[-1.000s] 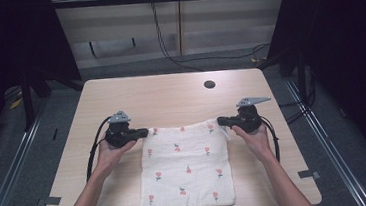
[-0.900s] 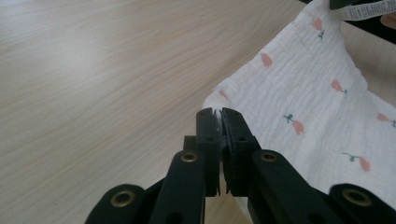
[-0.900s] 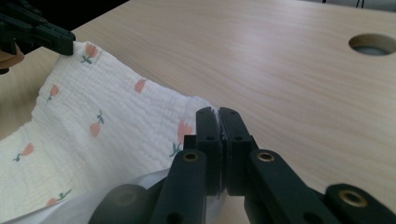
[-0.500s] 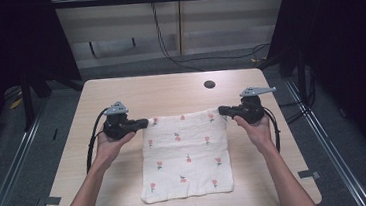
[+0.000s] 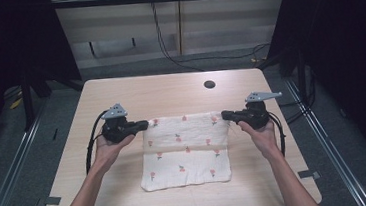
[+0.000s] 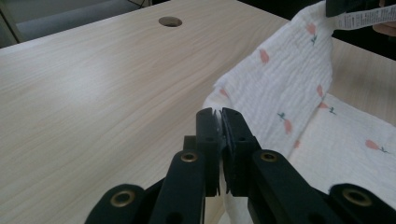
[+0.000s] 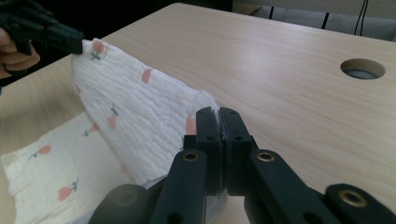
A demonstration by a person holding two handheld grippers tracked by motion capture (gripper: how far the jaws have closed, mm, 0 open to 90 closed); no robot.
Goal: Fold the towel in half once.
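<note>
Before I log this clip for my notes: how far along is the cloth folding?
Done: the left gripper and right gripper are each shut on a far corner of the flower-print cloth. In hand: that edge is raised off the wooden table. Left: no fold is laid down yet, and the near part lies flat.

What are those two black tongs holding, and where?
Left tongs and right tongs each pinch a far corner of the white flower-printed cloth.
</note>
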